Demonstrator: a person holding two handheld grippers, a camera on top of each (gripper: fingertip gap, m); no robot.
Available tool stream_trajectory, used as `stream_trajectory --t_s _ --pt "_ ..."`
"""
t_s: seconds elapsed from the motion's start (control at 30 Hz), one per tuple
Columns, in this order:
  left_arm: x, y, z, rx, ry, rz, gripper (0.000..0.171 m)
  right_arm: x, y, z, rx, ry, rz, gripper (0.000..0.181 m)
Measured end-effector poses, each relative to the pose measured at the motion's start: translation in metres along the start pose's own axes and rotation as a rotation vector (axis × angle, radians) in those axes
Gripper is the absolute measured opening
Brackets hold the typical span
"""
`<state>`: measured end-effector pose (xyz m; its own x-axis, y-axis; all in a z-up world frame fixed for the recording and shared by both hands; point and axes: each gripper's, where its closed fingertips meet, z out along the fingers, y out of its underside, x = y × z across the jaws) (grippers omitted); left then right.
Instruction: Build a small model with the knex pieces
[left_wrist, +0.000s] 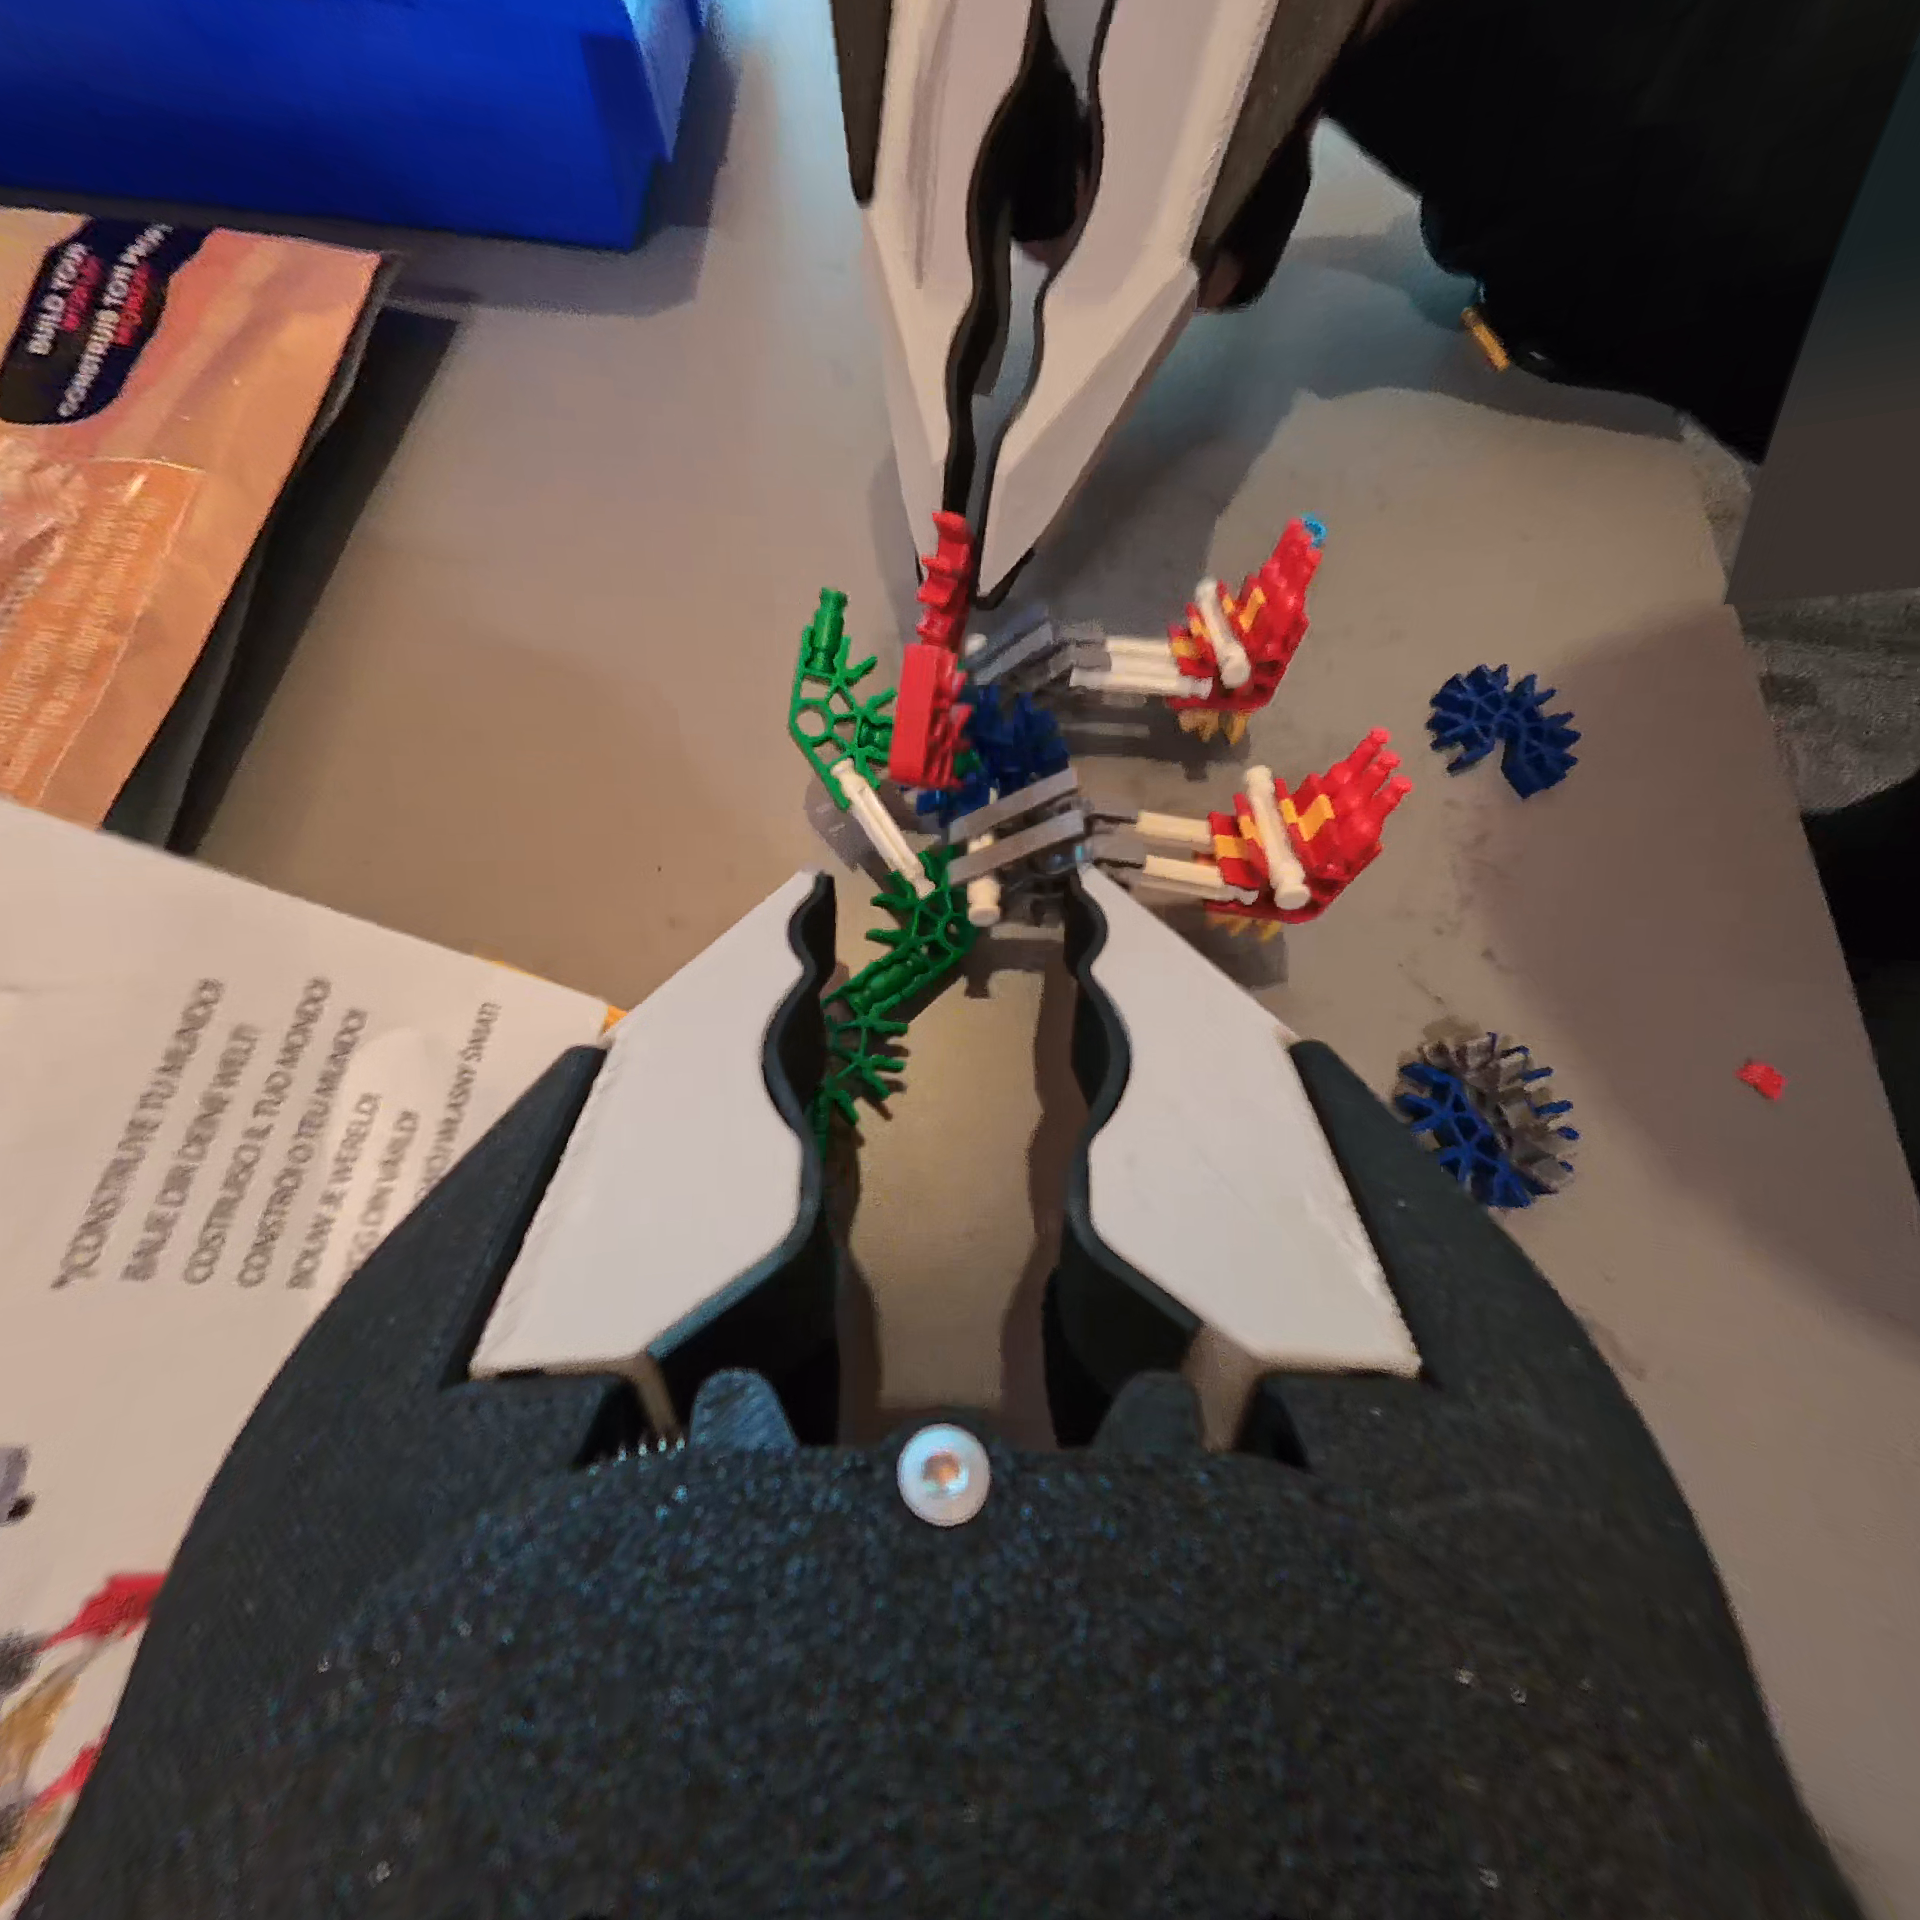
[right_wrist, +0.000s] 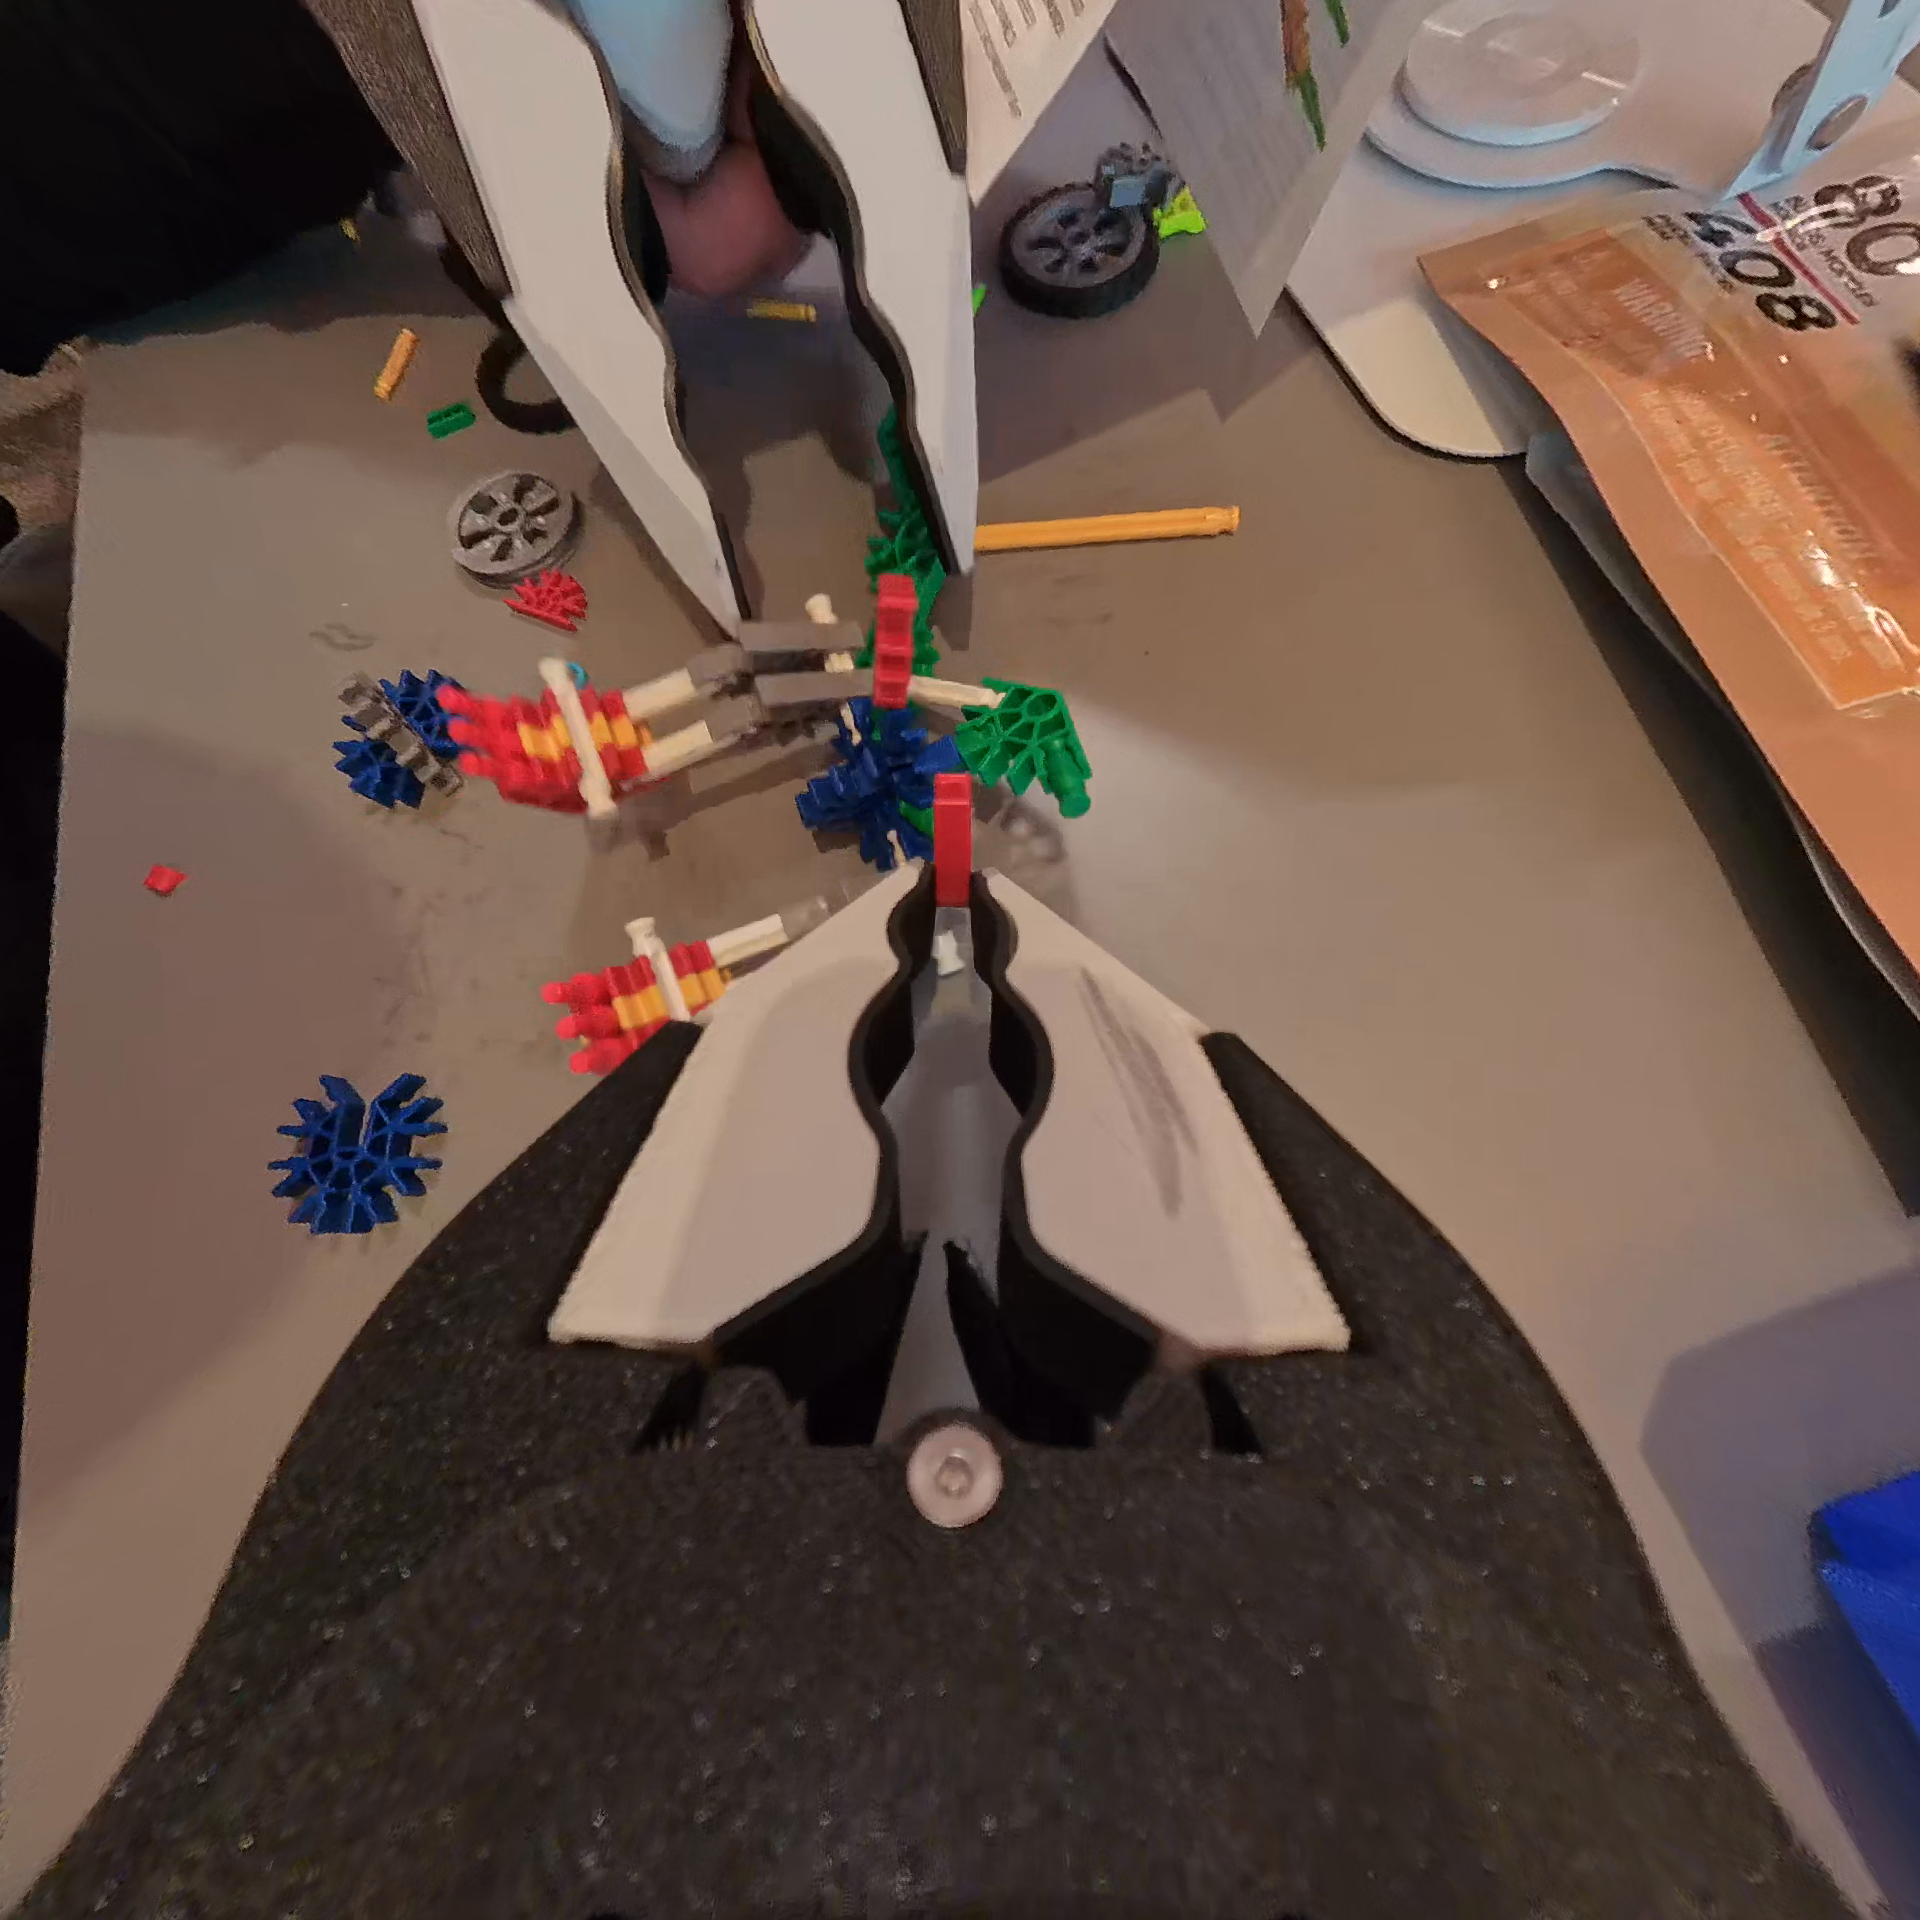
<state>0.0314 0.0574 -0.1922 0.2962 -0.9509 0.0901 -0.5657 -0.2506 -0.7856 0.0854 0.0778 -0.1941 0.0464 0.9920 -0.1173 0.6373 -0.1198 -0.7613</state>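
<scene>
A toy model (left_wrist: 997, 748) of grey, white, blue, green and red-yellow snap pieces lies on the grey table. My left gripper (left_wrist: 951, 894) has its jaws part closed on the model's near end: one finger touches the green chain (left_wrist: 883, 977), the other a grey link. It enters the right wrist view (right_wrist: 847, 592) from above. My right gripper (right_wrist: 948, 883) is shut on a small red connector (right_wrist: 952, 831), held just by the model's blue hub (right_wrist: 873, 769). In the left wrist view this gripper (left_wrist: 966, 582) comes down from above with the red connector (left_wrist: 943, 582).
Loose blue connectors (left_wrist: 1501, 727) (left_wrist: 1486, 1117) and a red chip (left_wrist: 1761, 1077) lie to the right. A blue box (left_wrist: 343, 104), an orange-brown bag (left_wrist: 156, 520) and a booklet (left_wrist: 208, 1143) lie to the left. An orange rod (right_wrist: 1107, 525), a wheel (right_wrist: 1081, 249) and a grey hub (right_wrist: 514, 525) lie beyond. My hands' fingertips stand some 7 cm from each other. From the left gripper's tips to the wheel (right_wrist: 1081, 249) is close to 15 cm.
</scene>
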Motion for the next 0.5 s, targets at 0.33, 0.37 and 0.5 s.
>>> stream_trajectory --t_s 0.33,0.37,0.5 --pt "0.001 -0.027 0.004 0.139 0.034 -0.101 0.02 -0.002 -0.002 0.001 0.0 -0.002 0.001 0.006" --pt "-0.001 -0.025 0.006 0.129 0.026 -0.11 0.016 -0.003 -0.002 0.001 -0.001 -0.002 -0.001 0.006" --pt "0.0 -0.023 0.011 0.126 0.039 -0.123 0.009 -0.002 -0.002 0.001 0.001 0.002 0.002 0.005"
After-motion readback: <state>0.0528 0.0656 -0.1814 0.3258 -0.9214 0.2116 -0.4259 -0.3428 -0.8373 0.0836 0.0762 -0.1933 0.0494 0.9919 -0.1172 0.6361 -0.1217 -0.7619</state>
